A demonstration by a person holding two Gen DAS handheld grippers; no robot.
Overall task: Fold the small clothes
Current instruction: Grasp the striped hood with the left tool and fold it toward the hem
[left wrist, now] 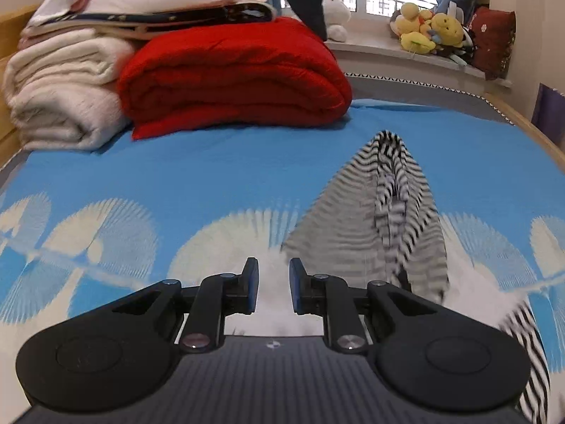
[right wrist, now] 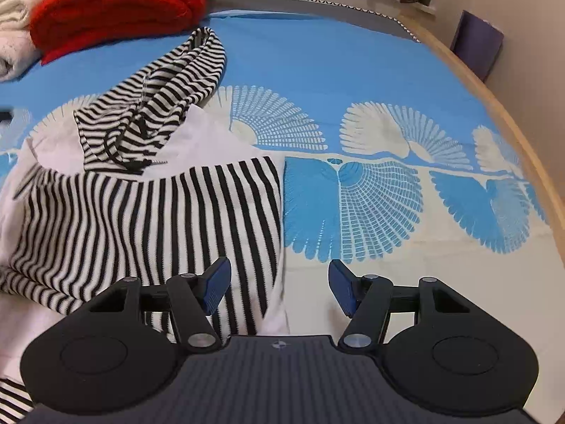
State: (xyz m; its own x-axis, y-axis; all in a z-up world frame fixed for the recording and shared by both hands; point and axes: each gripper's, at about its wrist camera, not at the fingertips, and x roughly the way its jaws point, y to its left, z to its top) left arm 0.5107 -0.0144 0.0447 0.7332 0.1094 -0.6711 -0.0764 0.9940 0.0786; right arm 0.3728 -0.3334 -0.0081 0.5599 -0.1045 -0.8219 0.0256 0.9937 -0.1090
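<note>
Left wrist view: the left gripper [left wrist: 273, 282] has its fingers narrowly parted with nothing between them; the striped hoodie [left wrist: 385, 219] lies ahead and to the right on the bed [left wrist: 212, 176]. Risk: a closure here would miss the fabric, because the garment lies off to one side. Right wrist view: the right gripper [right wrist: 279, 288] is released and wide; the striped hoodie [right wrist: 148, 219] lies beneath its left finger, its right edge between the fingers, which could snag a single layer.

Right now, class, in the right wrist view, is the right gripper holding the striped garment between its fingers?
No: the right gripper stands open over the bedsheet, with the striped garment lying beneath it, ungripped.
</note>
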